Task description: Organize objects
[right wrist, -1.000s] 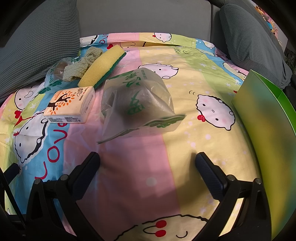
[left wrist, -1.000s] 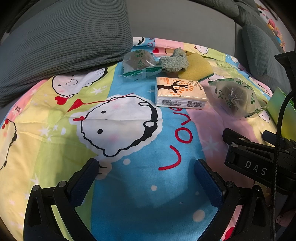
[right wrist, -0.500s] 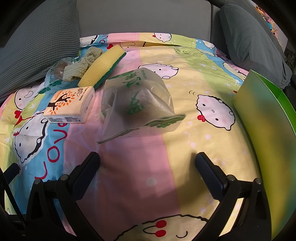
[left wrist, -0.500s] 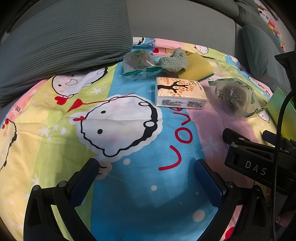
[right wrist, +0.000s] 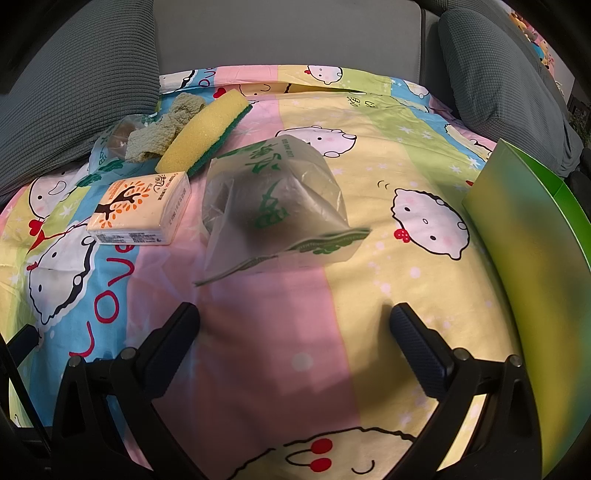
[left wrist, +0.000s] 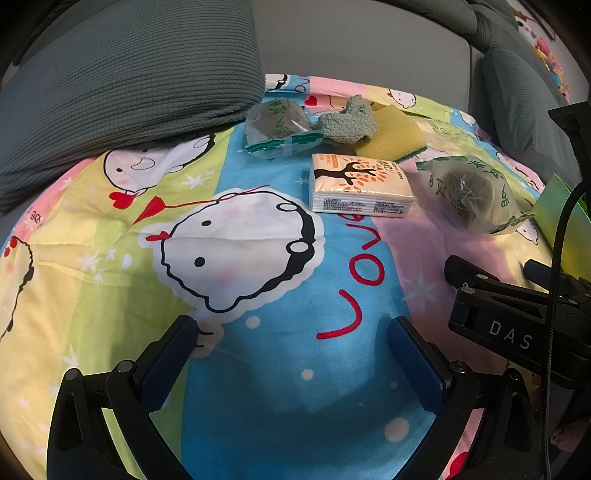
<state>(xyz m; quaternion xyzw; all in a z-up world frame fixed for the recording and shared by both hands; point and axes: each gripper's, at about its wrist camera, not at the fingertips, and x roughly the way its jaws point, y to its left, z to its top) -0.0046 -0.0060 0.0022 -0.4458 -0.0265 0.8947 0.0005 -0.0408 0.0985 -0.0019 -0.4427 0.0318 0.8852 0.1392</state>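
Hovering low over a cartoon-print sheet (left wrist: 258,369) on a grey sofa (right wrist: 288,33), the left gripper (left wrist: 291,350) and the right gripper (right wrist: 295,332) were both spread wide and held nothing. Just beyond the right gripper lay a clear bag (right wrist: 273,206) with green print, its dark contents blurred, perhaps a bun. To its left sat a tissue pack (right wrist: 140,206). Farther back lay a yellow sponge (right wrist: 203,133), a rumpled cloth (right wrist: 162,129) and a second bag (left wrist: 277,125). A green box (right wrist: 535,258) stood at the right.

Wrapped pastry (right wrist: 275,206) beyond wide-spread right gripper (right wrist: 293,325)
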